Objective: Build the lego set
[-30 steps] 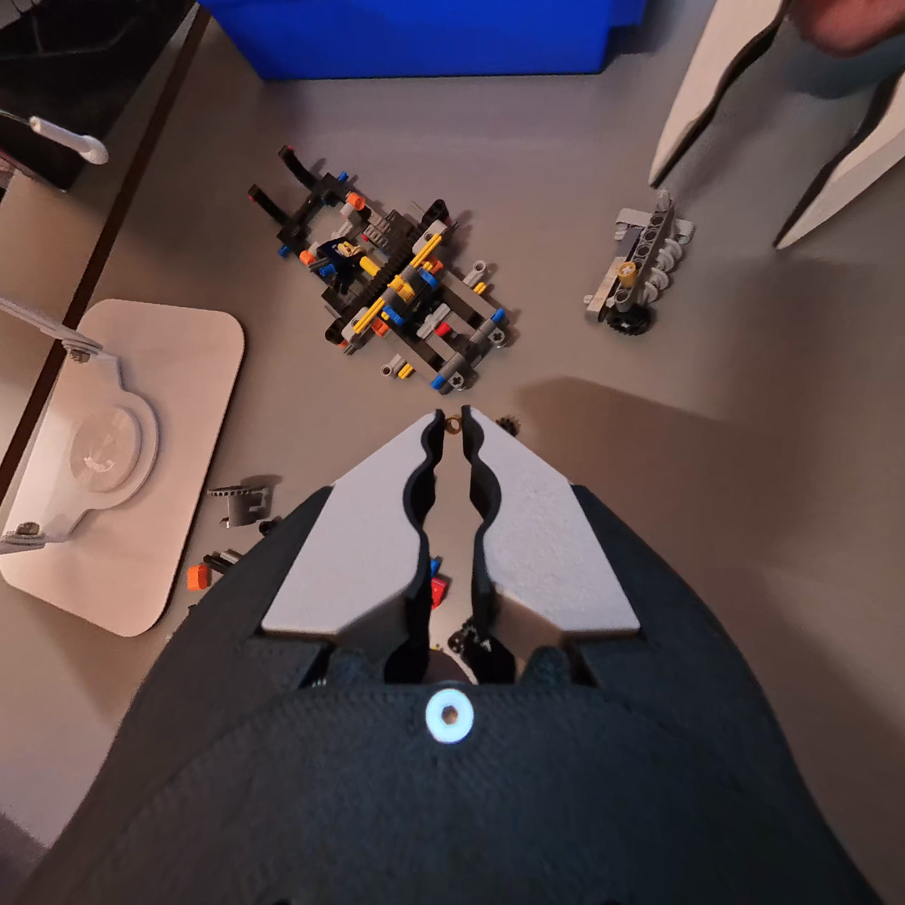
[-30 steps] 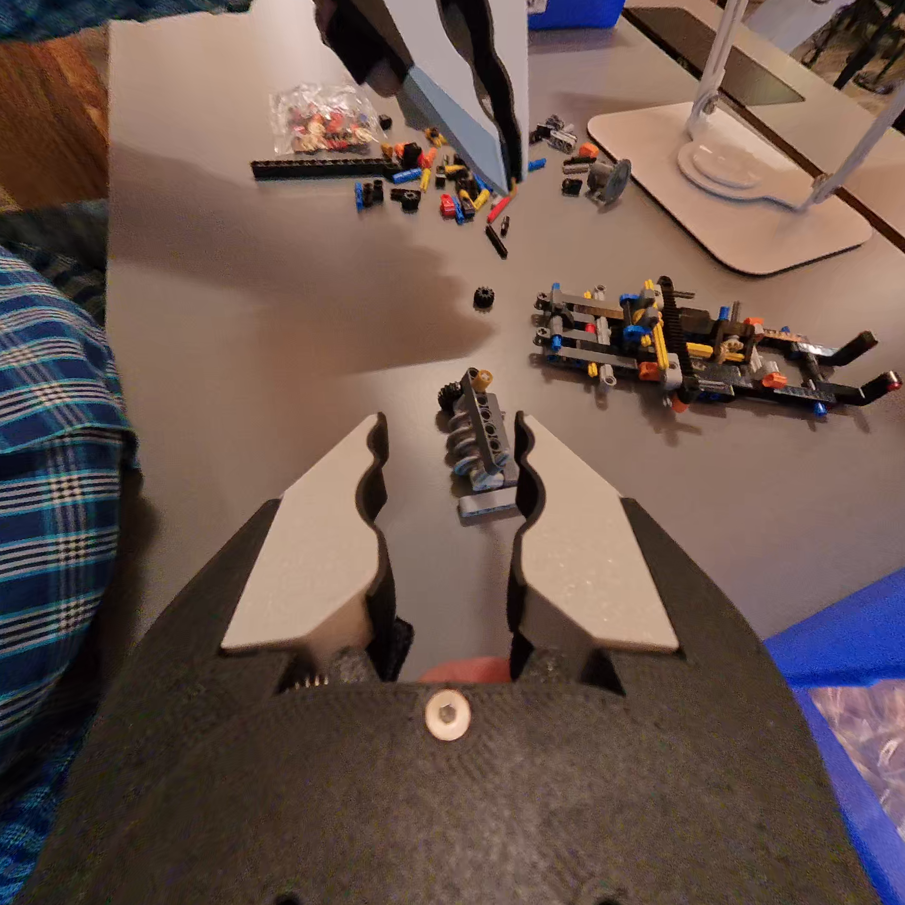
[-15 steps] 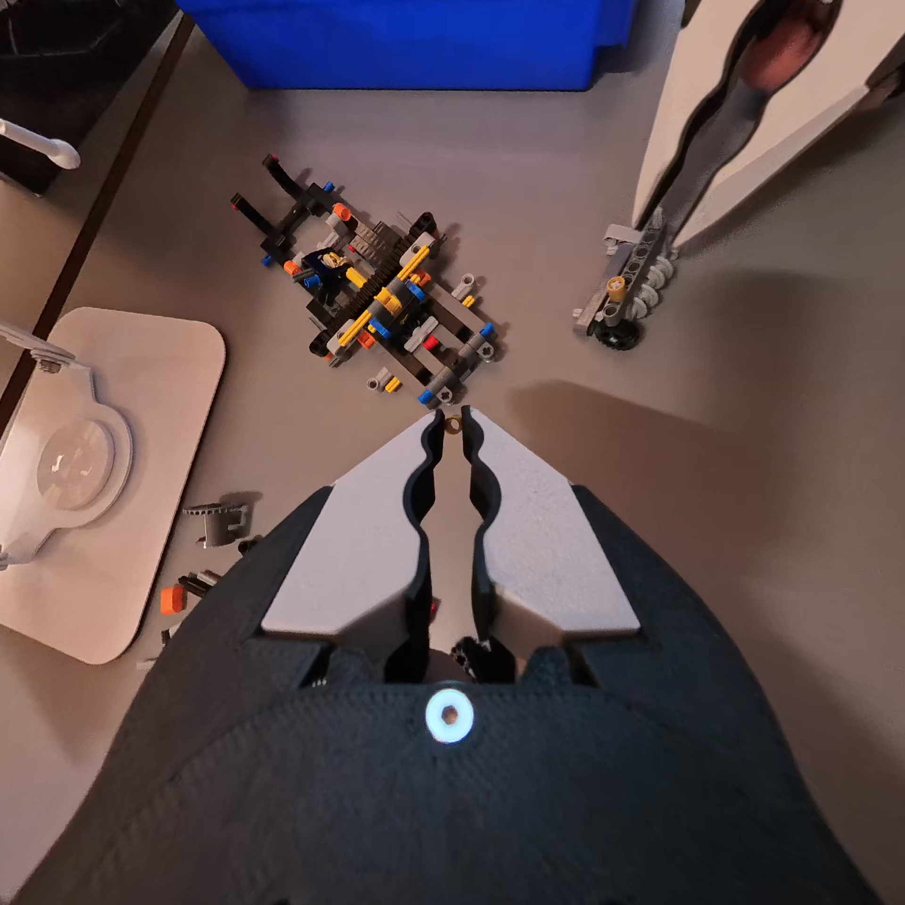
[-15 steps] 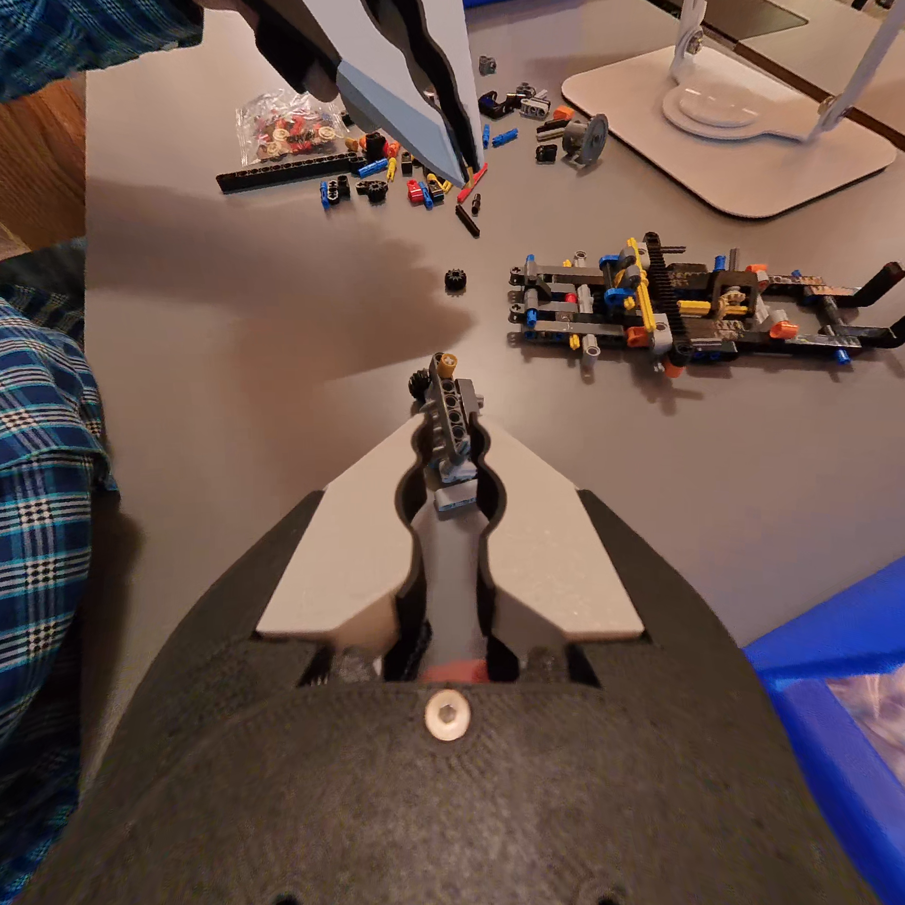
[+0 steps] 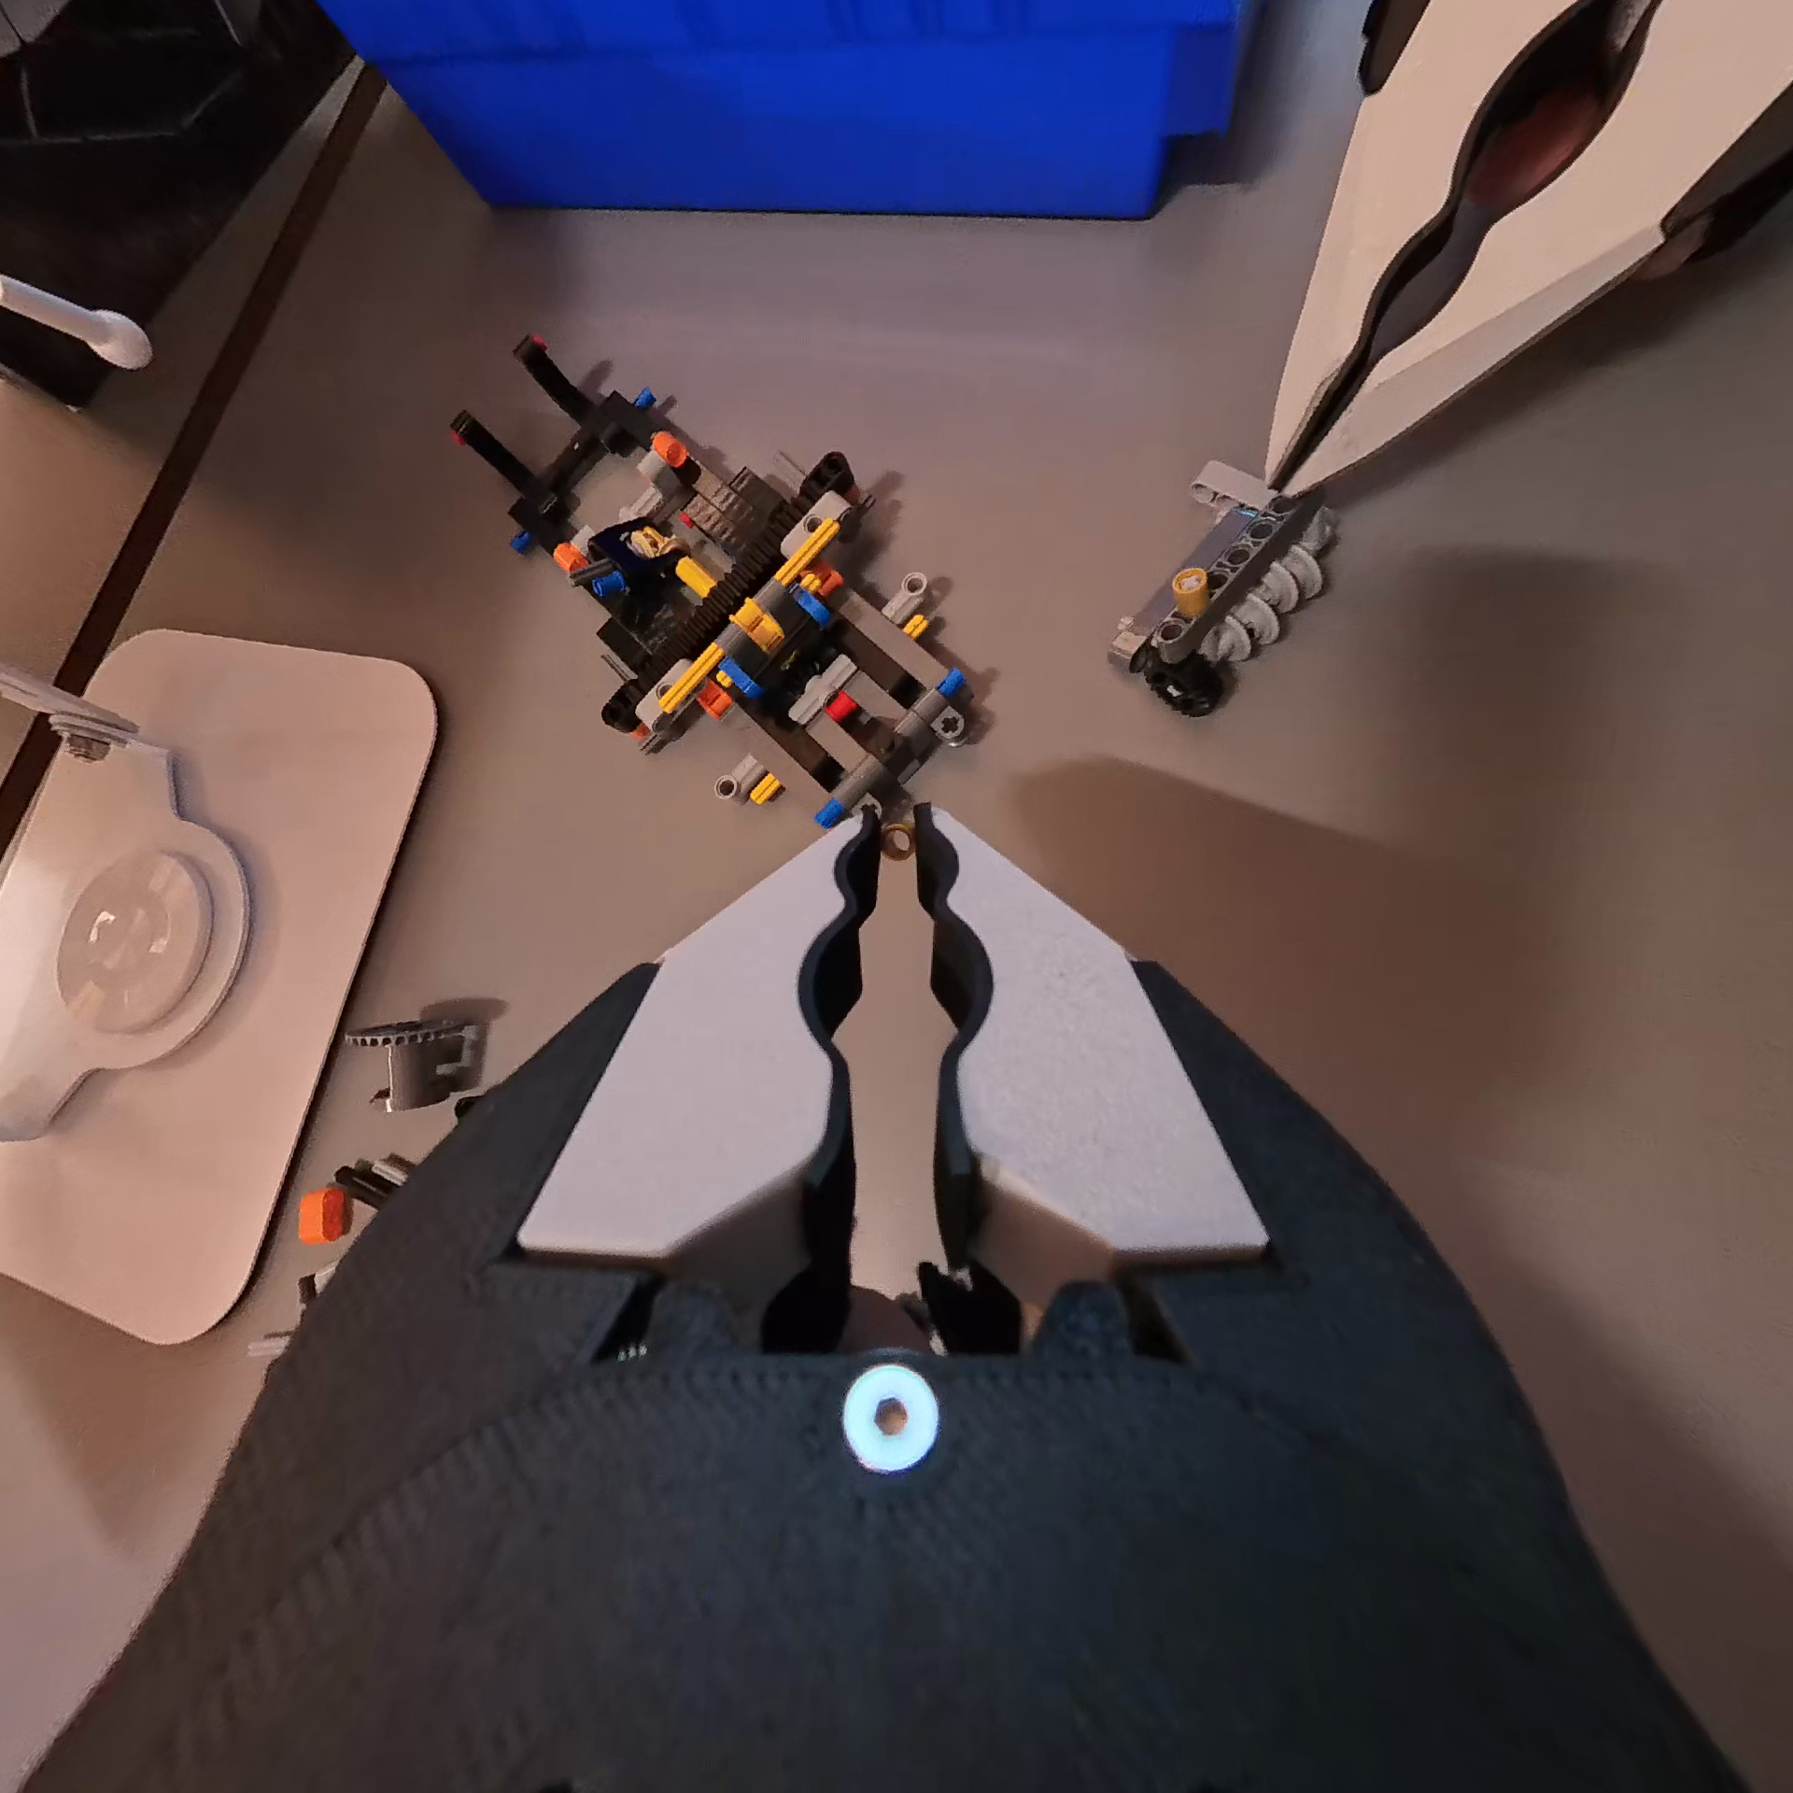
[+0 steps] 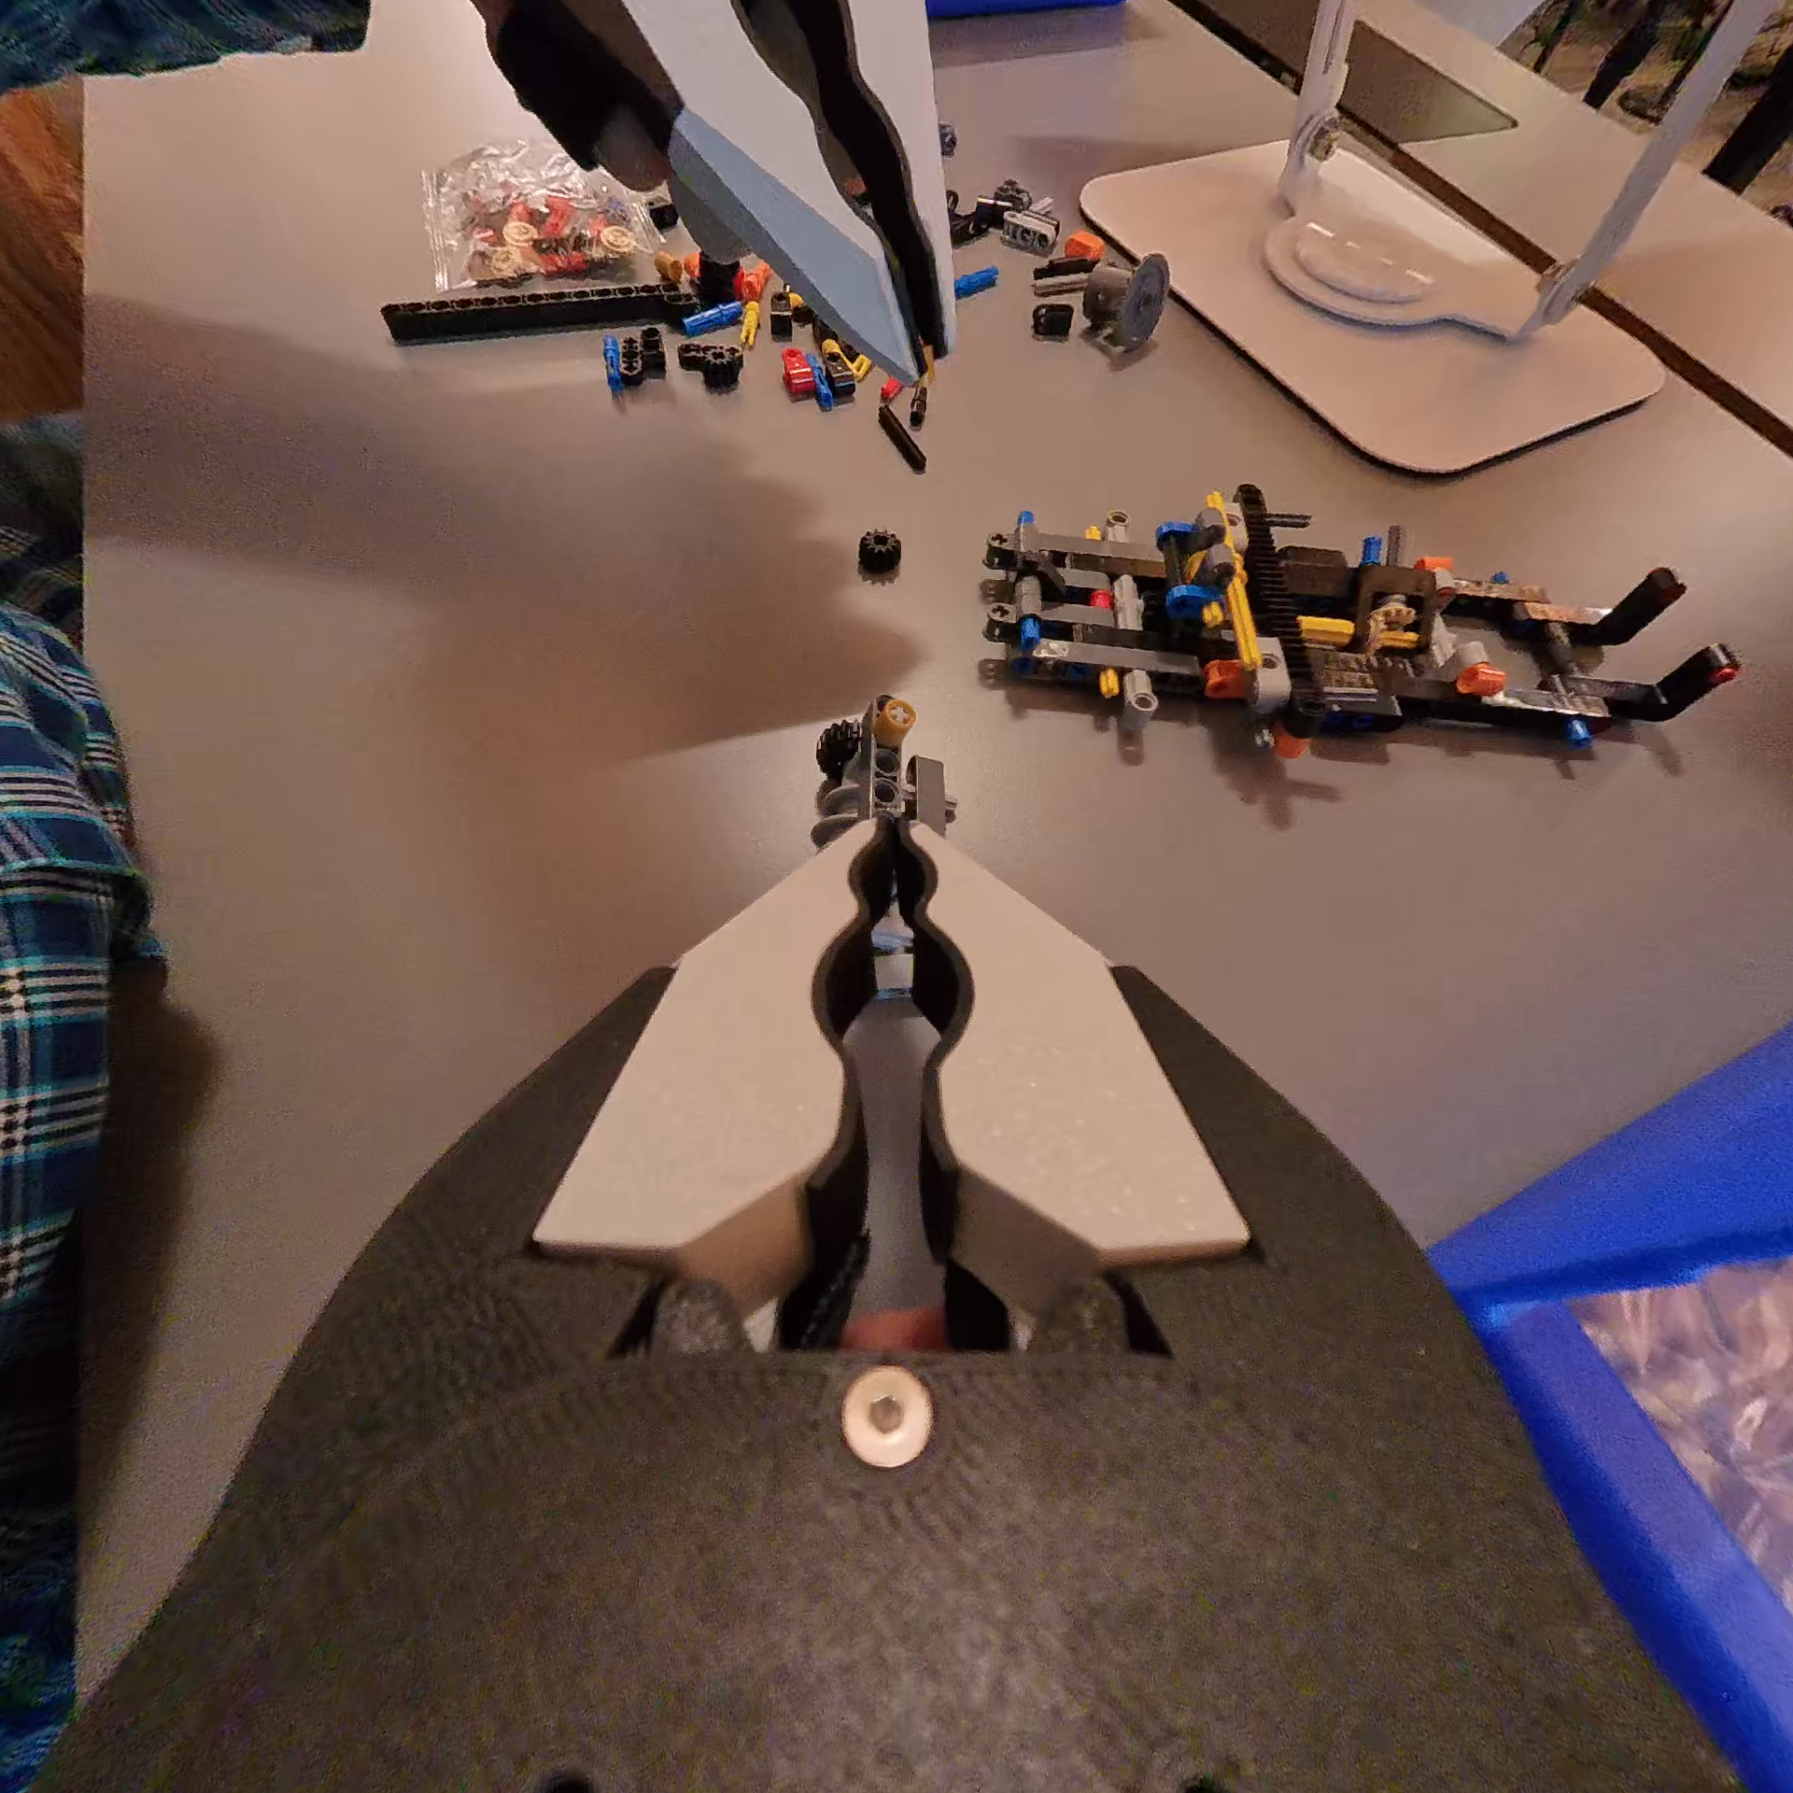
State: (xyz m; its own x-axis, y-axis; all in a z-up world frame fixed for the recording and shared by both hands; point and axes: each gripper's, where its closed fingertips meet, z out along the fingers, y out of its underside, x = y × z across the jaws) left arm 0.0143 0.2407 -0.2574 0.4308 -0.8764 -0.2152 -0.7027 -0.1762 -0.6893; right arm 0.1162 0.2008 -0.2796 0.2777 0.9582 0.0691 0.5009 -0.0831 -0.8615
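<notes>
The long black, grey and yellow lego chassis [image 5: 737, 602] lies on the grey table and also shows in the right wrist view [image 6: 1310, 621]. My left gripper [image 5: 897, 825] is shut on a small tan ring [image 5: 900, 840], held just off the chassis's near end. From the right wrist view, the left gripper [image 6: 922, 354] hangs above the loose parts. My right gripper [image 6: 891, 825] is shut on the end of a small grey beam sub-assembly [image 6: 878, 766] with a black gear and tan pin. That sub-assembly [image 5: 1222, 602] sits at table level, right of the chassis.
A blue bin [image 5: 796, 107] stands behind the chassis. A white stand base [image 5: 194, 970] is on the left. Loose parts [image 6: 776, 330], a long black beam [image 6: 543, 310], a parts bag [image 6: 534, 218] and a lone black gear [image 6: 880, 555] lie beyond. A plaid sleeve [image 6: 48, 873] is at the table edge.
My right gripper went from open beside the grey sub-assembly to shut on it. My left gripper carried the tan ring closer to the chassis's near end.
</notes>
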